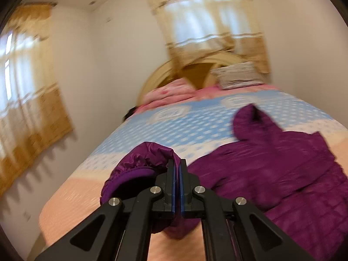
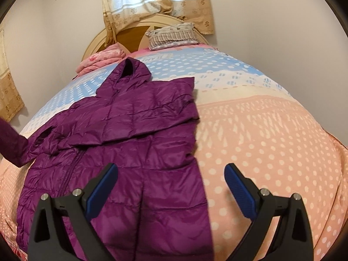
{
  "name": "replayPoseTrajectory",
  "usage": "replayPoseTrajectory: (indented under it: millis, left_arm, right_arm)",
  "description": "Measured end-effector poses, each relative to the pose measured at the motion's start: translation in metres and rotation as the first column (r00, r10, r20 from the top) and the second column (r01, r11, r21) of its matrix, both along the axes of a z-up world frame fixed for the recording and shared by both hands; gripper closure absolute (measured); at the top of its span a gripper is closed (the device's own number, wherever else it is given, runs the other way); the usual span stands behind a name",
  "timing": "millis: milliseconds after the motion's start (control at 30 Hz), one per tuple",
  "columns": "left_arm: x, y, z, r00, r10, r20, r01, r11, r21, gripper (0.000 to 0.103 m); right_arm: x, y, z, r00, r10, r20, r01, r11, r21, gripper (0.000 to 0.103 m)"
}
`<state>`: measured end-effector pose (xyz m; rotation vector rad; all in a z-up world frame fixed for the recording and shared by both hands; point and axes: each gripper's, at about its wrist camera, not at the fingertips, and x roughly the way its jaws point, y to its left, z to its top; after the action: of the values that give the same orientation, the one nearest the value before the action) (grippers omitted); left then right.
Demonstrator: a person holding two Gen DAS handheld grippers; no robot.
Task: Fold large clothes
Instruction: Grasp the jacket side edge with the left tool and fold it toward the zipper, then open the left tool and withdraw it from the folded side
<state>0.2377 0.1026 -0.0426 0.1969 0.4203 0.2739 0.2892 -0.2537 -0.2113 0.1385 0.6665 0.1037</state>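
Two grippers going here, one per hand, and they're doing totally different things. My left gripper (image 1: 178, 165) sits at the bottom centre of its own view with the fingers pinched together, clamped on the sleeve cuff (image 1: 139, 165) of the purple puffer jacket (image 2: 121, 152). The gathered cuff bunches up just left of the blue pads, lifted clear of the bedspread (image 1: 184, 128). That view is tilted and smeary, so the room looks slanted, with the gripper pointing a little downward across the bed toward the headboard (image 1: 195, 65).

My right gripper (image 2: 170, 174) is the lazy one: fingers spread wide apart, nothing between them, hovering above the jacket's lower half and angled down at the bed. The left blue pad (image 2: 102, 189) sits over purple fabric, the right pad over the peach dotted part of the bedspread, just past the jacket's edge.

Jacket itself lies flat in the centre-left of the right wrist view, hood (image 2: 130, 69) pointing to the upper part of the frame, one sleeve already folded across the chest. The other sleeve runs off the left edge of that frame, raised off the bed. A pillow (image 2: 174, 35) and a folded pink blanket (image 2: 100, 59) sit up by the headboard, well apart from the jacket, with curtains (image 2: 156, 0) behind.
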Motion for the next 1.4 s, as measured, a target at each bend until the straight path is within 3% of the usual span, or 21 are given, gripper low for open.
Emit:
replayPoseTrajectory:
  millis: [233,467,500,533,567,600,633,767,867,1000,1167,1333,1367,1400]
  left_arm:
    - [0.047,-0.115,-0.018,0.976,-0.213,-0.035,0.212,0.977,-0.020,0.101]
    - [0.072,-0.191,-0.050,0.956,-0.282,-0.077,0.285,0.958,0.033,0.095]
    - [0.067,-0.195,-0.053,0.954,-0.292,-0.075,0.295,0.955,0.042,0.087]
    - [0.065,-0.202,-0.055,0.948,-0.309,-0.077,0.313,0.948,0.047,0.061]
    - [0.063,-0.204,-0.056,0.945,-0.319,-0.072,0.322,0.945,0.047,0.043]
    - [0.059,-0.205,-0.055,0.947,-0.319,-0.046,0.321,0.945,0.053,0.017]
    - [0.051,-0.205,-0.053,0.949,-0.314,-0.005,0.314,0.947,0.071,0.010]
    - [0.039,-0.187,-0.047,0.960,-0.278,0.023,0.273,0.954,0.123,0.009]
    - [0.036,-0.146,-0.049,0.977,-0.212,0.032,0.208,0.974,0.086,0.009]
    - [0.040,-0.076,-0.072,0.998,-0.057,-0.040,0.058,0.998,0.032,0.009]
    - [0.041,-0.010,-0.107,0.986,0.087,-0.145,-0.095,0.994,-0.053,0.009]
    - [0.039,0.020,-0.129,0.972,0.133,-0.192,-0.155,0.983,-0.102,0.009]
    - [0.040,0.024,-0.131,0.971,0.133,-0.199,-0.158,0.981,-0.115,0.009]
    - [0.041,0.025,-0.133,0.970,0.133,-0.202,-0.160,0.979,-0.123,0.009]
  right_arm:
    - [0.001,-0.011,-0.004,1.000,-0.015,0.001,0.015,1.000,0.010,0.003]
    - [0.008,-0.016,-0.014,0.999,-0.009,-0.031,0.009,1.000,0.005,0.003]
    - [0.009,-0.017,-0.015,0.999,-0.009,-0.034,0.009,1.000,0.006,0.003]
    - [0.010,-0.017,-0.016,0.999,-0.010,-0.037,0.010,1.000,0.004,0.003]
    - [0.011,-0.018,-0.017,0.999,-0.011,-0.041,0.011,1.000,0.001,0.003]
    - [0.011,-0.018,-0.017,0.999,-0.011,-0.044,0.011,1.000,-0.001,0.003]
    - [0.011,-0.017,-0.016,0.999,-0.010,-0.047,0.010,1.000,-0.001,0.003]
    - [0.013,-0.011,-0.011,0.998,0.013,-0.057,-0.013,1.000,0.003,0.003]
    - [0.013,0.003,-0.001,0.998,0.048,-0.050,-0.048,0.999,0.010,0.003]
    - [0.021,0.034,0.013,0.992,0.122,-0.045,-0.121,0.992,0.031,0.003]
    - [0.045,0.092,0.017,0.963,0.259,-0.072,-0.256,0.965,0.055,0.003]
    - [0.075,0.140,-0.004,0.923,0.348,-0.165,-0.335,0.936,0.103,0.003]
    - [0.080,0.146,-0.009,0.915,0.360,-0.183,-0.345,0.932,0.112,0.007]
    - [0.083,0.151,-0.013,0.907,0.373,-0.196,-0.355,0.927,0.119,0.026]
